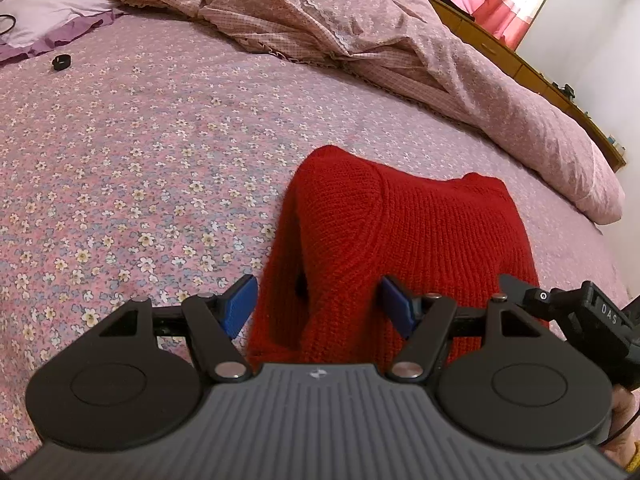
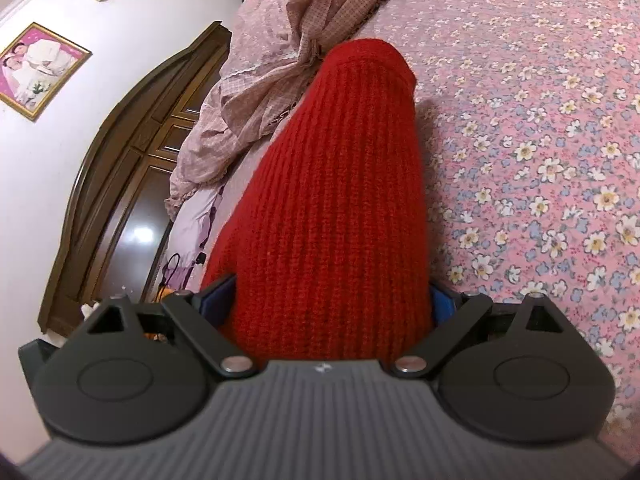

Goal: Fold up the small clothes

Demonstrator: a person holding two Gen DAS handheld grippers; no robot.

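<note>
A red knit garment (image 1: 420,232) lies folded on the floral bedsheet (image 1: 120,160). My left gripper (image 1: 318,306) hovers over its near left end. The left blue pad (image 1: 240,304) stands just beside the garment's rolled edge and the right pad (image 1: 396,308) sits over the knit, neither squeezing it. In the right wrist view the red garment (image 2: 344,184) runs away from me as a long ribbed band. My right gripper (image 2: 330,304) straddles its near end with jaws wide, and the knit fills the gap without being pinched.
A crumpled pink quilt (image 1: 320,20) is heaped along the far side of the bed, and appears as the quilt (image 2: 280,40) beyond the garment. A lilac pillow (image 1: 52,12) and a small black ring (image 1: 61,62) lie far left. A dark wooden headboard (image 2: 120,184) stands at the bed's end.
</note>
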